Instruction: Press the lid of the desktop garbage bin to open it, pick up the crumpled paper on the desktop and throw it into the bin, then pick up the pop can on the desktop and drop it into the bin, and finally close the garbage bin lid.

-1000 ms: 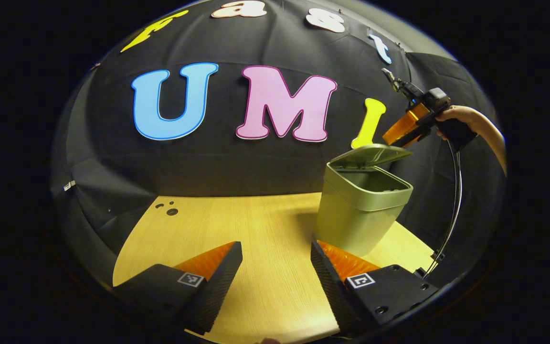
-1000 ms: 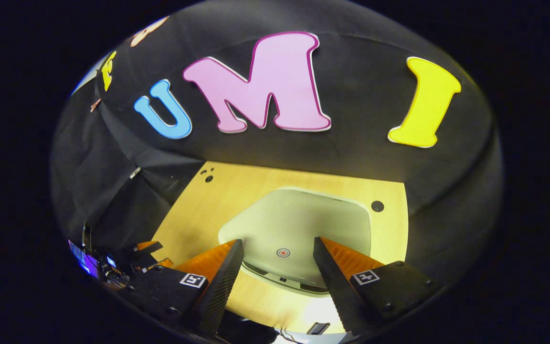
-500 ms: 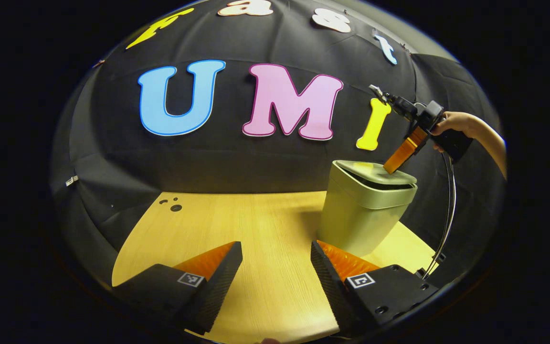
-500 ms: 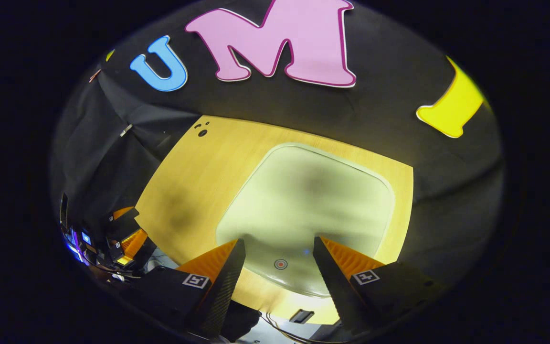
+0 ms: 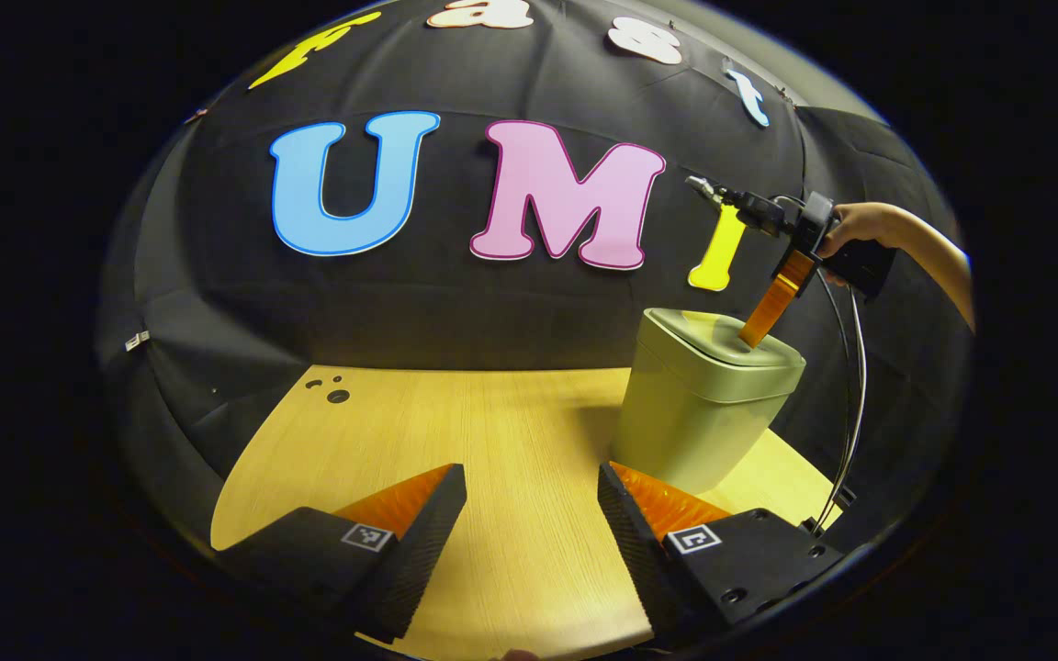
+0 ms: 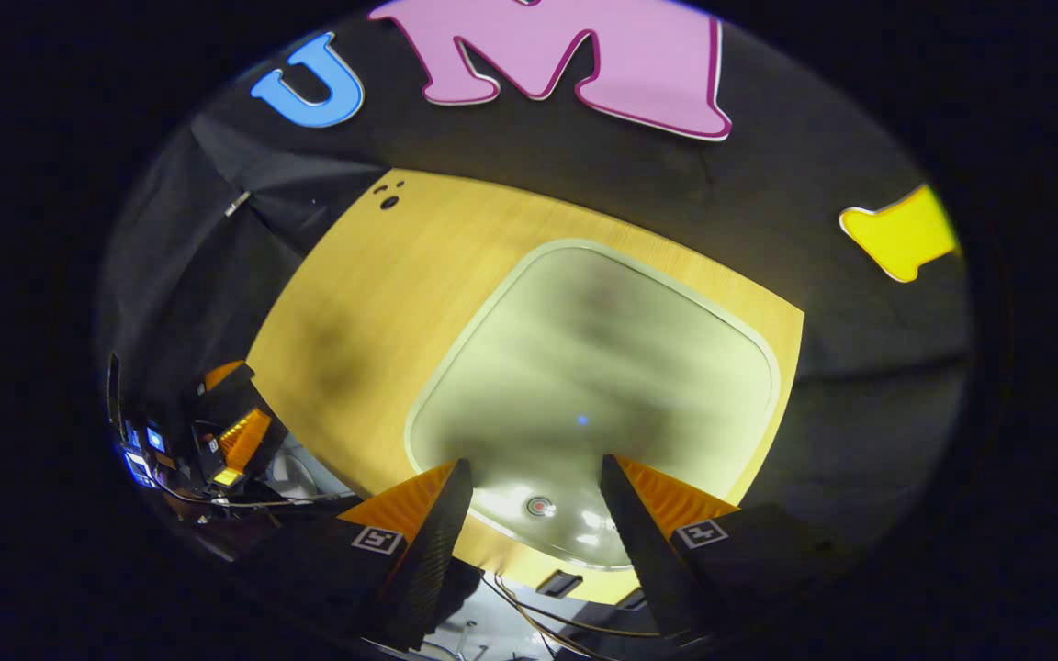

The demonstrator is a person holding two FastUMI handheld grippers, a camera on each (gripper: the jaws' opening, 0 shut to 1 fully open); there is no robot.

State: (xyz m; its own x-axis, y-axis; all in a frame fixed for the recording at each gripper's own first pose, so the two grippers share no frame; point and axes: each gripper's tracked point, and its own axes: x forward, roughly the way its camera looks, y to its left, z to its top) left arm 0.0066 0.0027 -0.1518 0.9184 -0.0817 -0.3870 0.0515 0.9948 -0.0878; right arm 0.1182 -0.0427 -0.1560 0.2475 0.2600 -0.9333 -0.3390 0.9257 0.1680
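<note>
A pale green bin [image 5: 699,418] stands on the wooden table [image 5: 492,431] at the right, its lid [image 5: 708,332] lying flat and closed. In the left gripper view my right gripper [image 5: 751,338], held by a hand [image 5: 860,225], points steeply down with its fingertips on the lid's near right part. In the right gripper view the lid [image 6: 593,367] is seen from above. My right gripper [image 6: 536,473] is open there, its fingers either side of a small red round mark [image 6: 540,505]. My left gripper [image 5: 529,477] hovers open over the table, left of the bin, holding nothing.
A black cable [image 5: 855,395] hangs from the right gripper down past the bin's right side. Small dark holes [image 5: 336,396] mark the table's far left corner. The bin sits close to the table's right edge. The left gripper [image 6: 235,431] shows small at lower left.
The lid has swung from raised to flat on the bin. My right gripper came down onto it and tilted more steeply. The left gripper barely moved.
</note>
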